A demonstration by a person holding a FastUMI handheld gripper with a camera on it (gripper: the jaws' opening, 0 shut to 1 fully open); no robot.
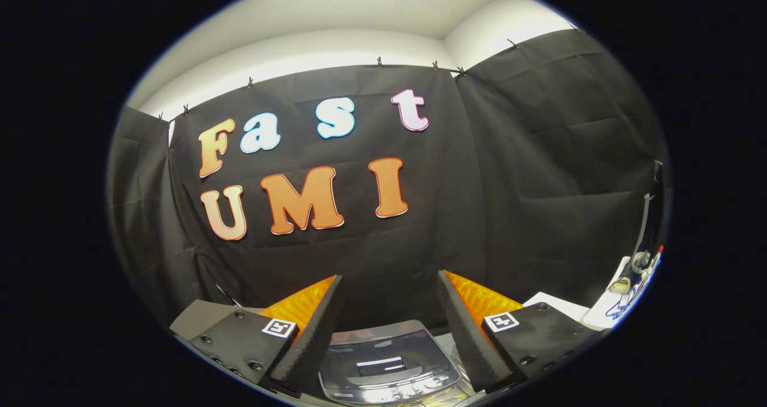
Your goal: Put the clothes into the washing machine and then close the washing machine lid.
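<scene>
My gripper (389,311) is held up high and stands open, with nothing between its two fingers. Below and between the fingertips lies the top of a small washing machine (383,368); its dark glossy lid looks flat and down, reflecting the ceiling light. A strip of buttons runs along the lid's near edge. The clothes are hidden from this view.
The booth's black cloth wall (539,185) hangs close ahead and wraps around both sides. A white table surface (563,305) extends to the right of the machine. At the far right are some cables and small items (629,281).
</scene>
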